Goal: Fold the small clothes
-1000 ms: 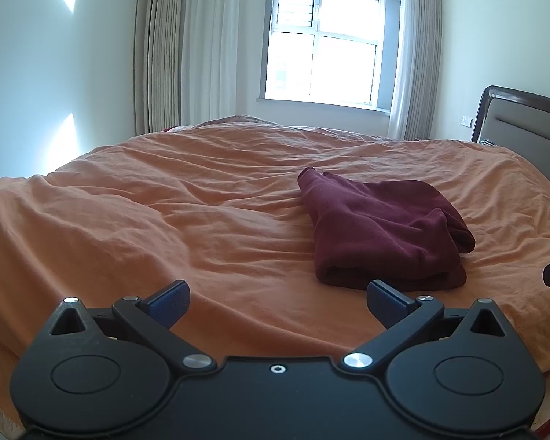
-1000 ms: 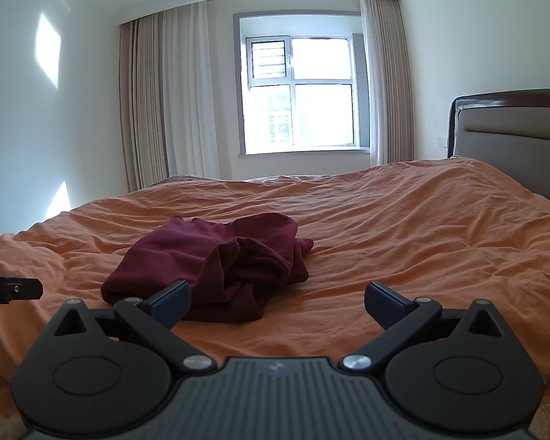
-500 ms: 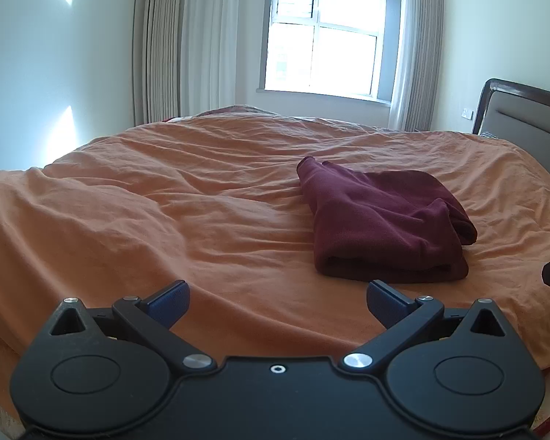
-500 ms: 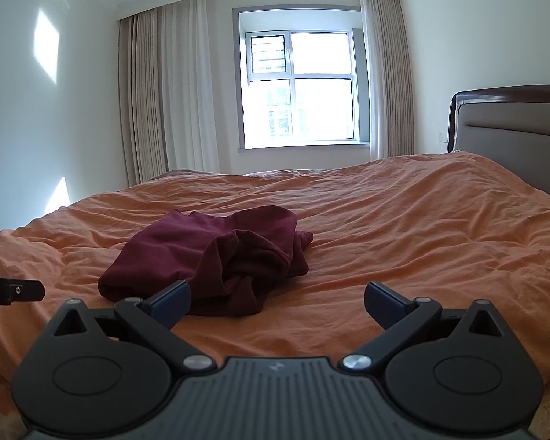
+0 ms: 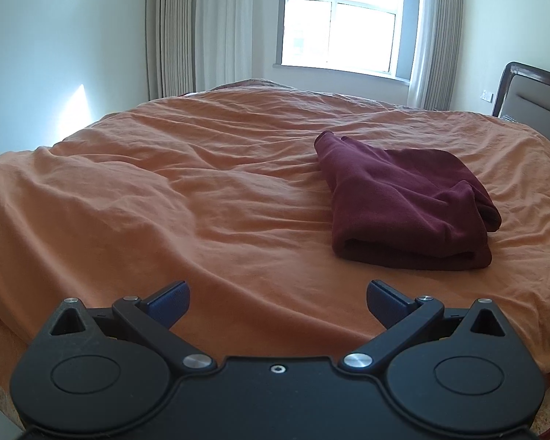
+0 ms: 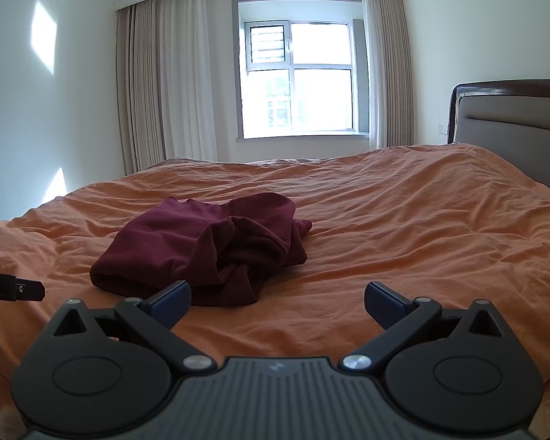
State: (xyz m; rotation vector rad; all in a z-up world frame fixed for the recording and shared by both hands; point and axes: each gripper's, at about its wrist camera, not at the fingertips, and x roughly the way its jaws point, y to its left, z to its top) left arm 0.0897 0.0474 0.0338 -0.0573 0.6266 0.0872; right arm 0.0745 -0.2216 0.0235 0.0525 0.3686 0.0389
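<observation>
I see the maroon garment (image 5: 407,201) lying folded over but rumpled on the orange duvet (image 5: 201,201), ahead-right of my left gripper (image 5: 278,302) and ahead-left of my right gripper (image 6: 277,302). Both grippers are spread wide, holding nothing, apart from the cloth. Window (image 6: 299,80) and headboard (image 6: 513,124) lie beyond.

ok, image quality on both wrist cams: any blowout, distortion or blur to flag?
Left wrist: the window is blown out to white, black fisheye vignette shows at the corners, and the dark maroon folded garment on the orange wrinkled bedsheet is sharp. Right wrist: window panes are partly clipped, the ceiling line bows, and the maroon fabric loses fold detail in shadow.
</observation>
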